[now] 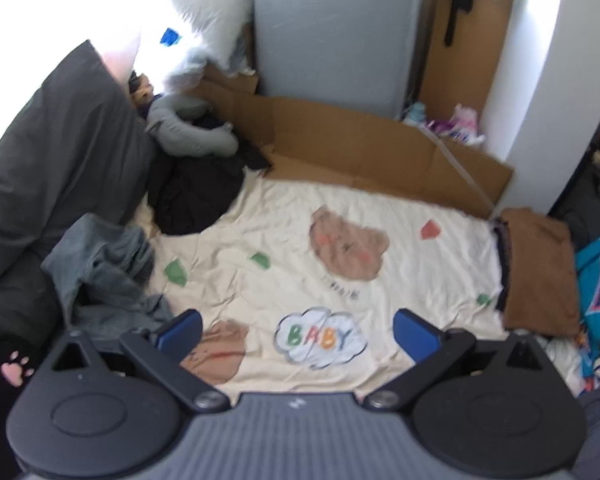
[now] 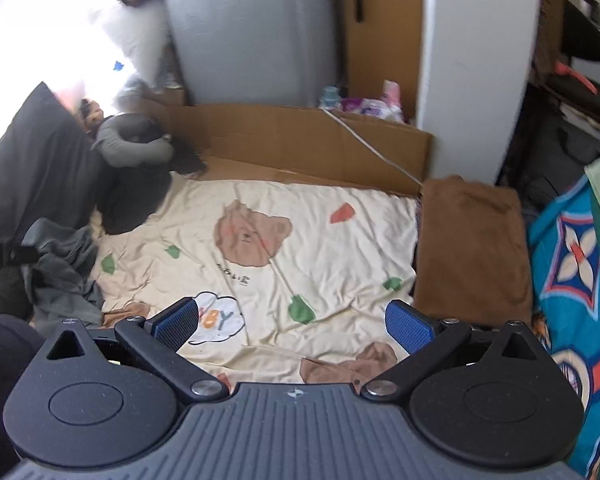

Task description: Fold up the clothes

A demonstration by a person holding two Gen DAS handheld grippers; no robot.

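A crumpled grey-green garment [image 1: 104, 276] lies at the left edge of the cream bear-print sheet [image 1: 284, 232], close to my left gripper's left finger; the right wrist view has this grey-green garment [image 2: 64, 268] at far left. A black garment [image 1: 200, 196] lies in a heap behind it. A folded brown garment [image 2: 472, 248] rests at the sheet's right edge, also seen in the left wrist view as a brown folded piece [image 1: 540, 268]. My left gripper [image 1: 298, 336] hovers open above the sheet with nothing between its fingers. My right gripper [image 2: 296, 328] is likewise open and holds nothing.
A dark grey pillow [image 1: 56, 152] and a grey neck pillow [image 1: 188, 128] sit at the left. Flattened cardboard [image 2: 300, 144] lines the far side before a grey cabinet [image 2: 252, 32]. A blue patterned cloth [image 2: 572, 280] lies at the right. A white cable [image 2: 376, 152] crosses the cardboard.
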